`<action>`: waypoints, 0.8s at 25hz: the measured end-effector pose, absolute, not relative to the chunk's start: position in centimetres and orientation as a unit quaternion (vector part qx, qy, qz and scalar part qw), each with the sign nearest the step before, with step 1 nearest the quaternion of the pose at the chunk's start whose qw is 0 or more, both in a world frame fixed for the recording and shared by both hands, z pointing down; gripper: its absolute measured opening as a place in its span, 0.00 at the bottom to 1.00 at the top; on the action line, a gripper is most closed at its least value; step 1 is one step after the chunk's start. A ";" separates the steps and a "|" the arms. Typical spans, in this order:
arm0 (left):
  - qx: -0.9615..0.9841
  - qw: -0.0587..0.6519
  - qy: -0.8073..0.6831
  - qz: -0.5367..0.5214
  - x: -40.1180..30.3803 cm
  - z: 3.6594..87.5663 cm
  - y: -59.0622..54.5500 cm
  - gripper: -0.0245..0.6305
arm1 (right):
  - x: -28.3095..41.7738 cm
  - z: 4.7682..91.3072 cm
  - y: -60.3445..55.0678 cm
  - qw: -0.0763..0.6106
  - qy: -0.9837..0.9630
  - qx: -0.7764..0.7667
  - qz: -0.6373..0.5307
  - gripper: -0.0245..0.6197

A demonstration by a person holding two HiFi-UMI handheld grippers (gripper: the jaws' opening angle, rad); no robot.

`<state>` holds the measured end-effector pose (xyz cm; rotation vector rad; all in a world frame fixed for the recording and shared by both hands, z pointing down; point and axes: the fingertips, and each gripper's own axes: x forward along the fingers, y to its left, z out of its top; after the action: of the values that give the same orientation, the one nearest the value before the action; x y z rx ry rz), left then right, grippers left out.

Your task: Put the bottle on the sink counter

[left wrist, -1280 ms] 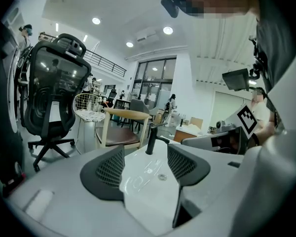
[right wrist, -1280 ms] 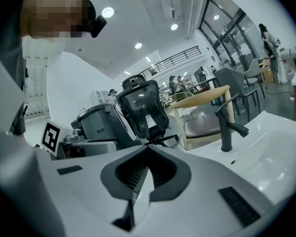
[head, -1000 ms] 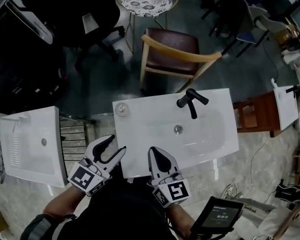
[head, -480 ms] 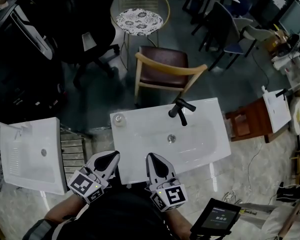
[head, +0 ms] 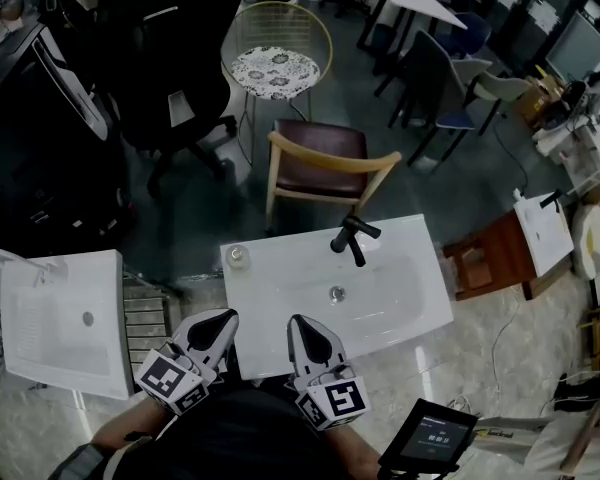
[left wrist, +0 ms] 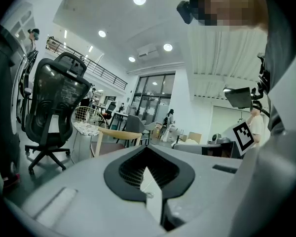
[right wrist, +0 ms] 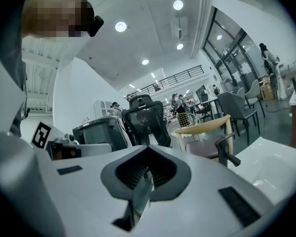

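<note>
Bottle (head: 238,256), apparently upright and seen end-on, is found on the far-left corner of the sink worktop (head: 272,336), ahead of both tongs and nearer the left tongs (head: 218,320); left tongs and right tongs (head: 300,321) are shown closed and empty

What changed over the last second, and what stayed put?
The left gripper closed its jaws on nothing; they stood open before. The right gripper stayed shut and empty. Both stayed by the front edge of the sink, and the bottle stayed on its back left corner.
</note>
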<state>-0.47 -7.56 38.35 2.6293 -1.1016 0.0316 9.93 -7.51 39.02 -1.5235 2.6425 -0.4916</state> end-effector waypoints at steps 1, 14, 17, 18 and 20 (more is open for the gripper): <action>0.912 0.144 -0.384 0.009 -0.5 38.2 -7.6 0.04 | 9.8 38.8 -7.5 0.028 0.856 -0.493 -0.154 0.03; 0.915 0.135 -0.380 0.002 -0.4 37.4 -7.8 0.04 | 10.0 37.5 -7.4 0.040 0.851 -0.506 -0.135 0.03; 0.915 0.135 -0.381 0.001 -0.5 37.3 -8.2 0.04 | 10.1 37.6 -7.5 0.037 0.851 -0.508 -0.130 0.03; 0.915 0.136 -0.380 0.002 -0.4 37.4 -8.2 0.04 | 10.1 37.7 -7.5 0.039 0.851 -0.508 -0.128 0.03; 0.917 0.135 -0.375 0.005 -0.3 37.4 -8.2 0.04 | 10.2 37.7 -7.5 0.041 0.851 -0.508 -0.124 0.03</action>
<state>-0.27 -8.21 37.42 2.6571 -1.0852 0.0151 10.23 -7.50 37.71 -1.5554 2.6064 -0.3800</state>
